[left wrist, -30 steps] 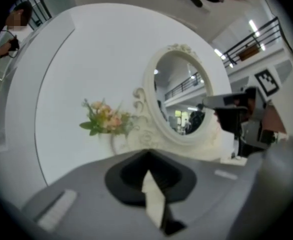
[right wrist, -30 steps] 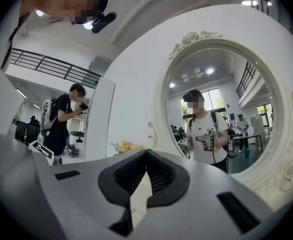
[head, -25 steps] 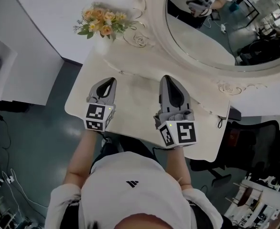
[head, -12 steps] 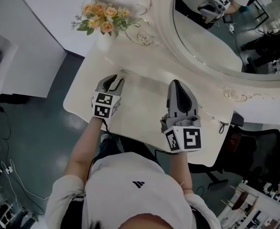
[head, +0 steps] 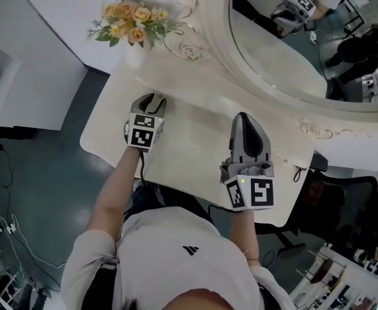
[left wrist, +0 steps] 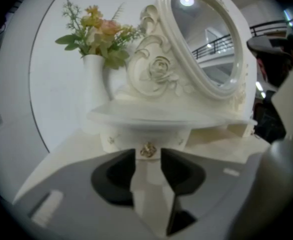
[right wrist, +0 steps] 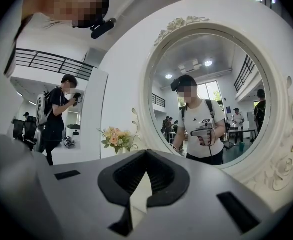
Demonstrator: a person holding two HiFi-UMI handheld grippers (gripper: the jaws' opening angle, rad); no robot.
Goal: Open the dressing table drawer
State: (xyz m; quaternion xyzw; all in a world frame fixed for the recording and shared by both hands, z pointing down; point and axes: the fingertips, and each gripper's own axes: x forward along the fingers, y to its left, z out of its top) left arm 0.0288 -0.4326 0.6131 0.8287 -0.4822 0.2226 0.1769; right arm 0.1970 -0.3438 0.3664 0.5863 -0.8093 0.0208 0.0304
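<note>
Left gripper [head: 151,99]: jaws opening, wide now, nothing pinched. In the left gripper view the gold knob [left wrist: 147,150] sits dead centre, just past the tips, and I can't tell if it's inside the gap yet. The knob is on the small drawer [left wrist: 131,140], tucked under the curved shelf at frame centre and closed.

Right gripper [head: 244,116]: jaws together, empty, hovering over the tabletop right of centre and aimed at the mirror [head: 292,37].

Risks as I read them:
- The knob is tiny. An off-centre close means the pads slide off it or clip the drawer face.
- Closing short of it grabs air.
- Pulling at a downward angle could jam the drawer or drag the whole top unit.
- The vase of flowers [head: 132,30] stands upper left, near the left gripper. A sideways swing tips it.

Surface: cream dressing table [head: 189,144], glossy and bare. Room: dark teal floor [head: 40,173], cables lower left, black chair [head: 347,202] on the right.
</note>
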